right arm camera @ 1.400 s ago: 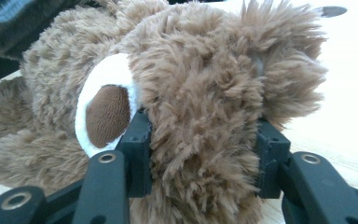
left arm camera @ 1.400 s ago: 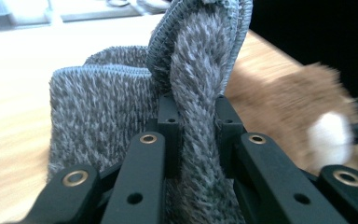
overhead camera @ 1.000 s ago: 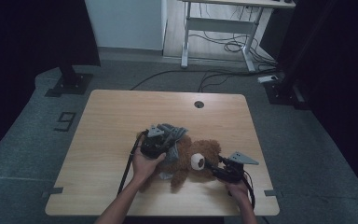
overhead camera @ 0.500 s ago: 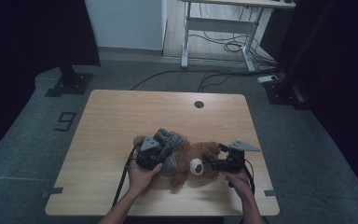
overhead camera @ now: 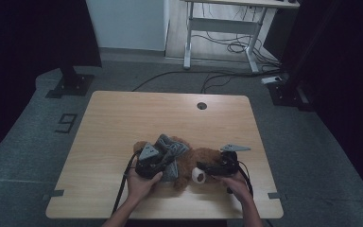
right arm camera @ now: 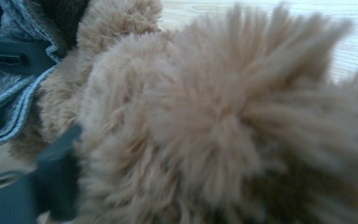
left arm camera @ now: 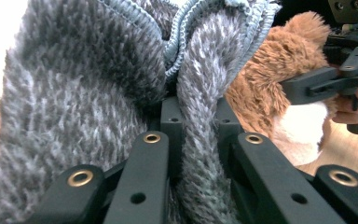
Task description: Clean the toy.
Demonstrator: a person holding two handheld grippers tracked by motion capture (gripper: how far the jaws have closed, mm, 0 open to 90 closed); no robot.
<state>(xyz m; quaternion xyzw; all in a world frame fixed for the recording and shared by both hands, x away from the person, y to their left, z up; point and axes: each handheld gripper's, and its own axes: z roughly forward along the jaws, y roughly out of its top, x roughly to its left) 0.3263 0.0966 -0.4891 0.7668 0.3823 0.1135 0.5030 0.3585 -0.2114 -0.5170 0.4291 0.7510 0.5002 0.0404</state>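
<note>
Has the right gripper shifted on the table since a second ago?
Yes. The right gripper has moved away from the table's near edge, up beside the teddy bear.

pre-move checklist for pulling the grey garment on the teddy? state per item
1. Left tongs shut on the grey knitted fleece garment: ok.
2. Right tongs at the brown plush teddy bear, by its white muzzle: ok.
3. Right tongs gripping fur: cannot tell; the jaws have just been closing a little, and the right gripper view is blurred fur.
4. Bear lying on the light wooden table, away from the edges: ok.
5. Garment fully on the bear: not ok; it is bunched at one end.
</note>
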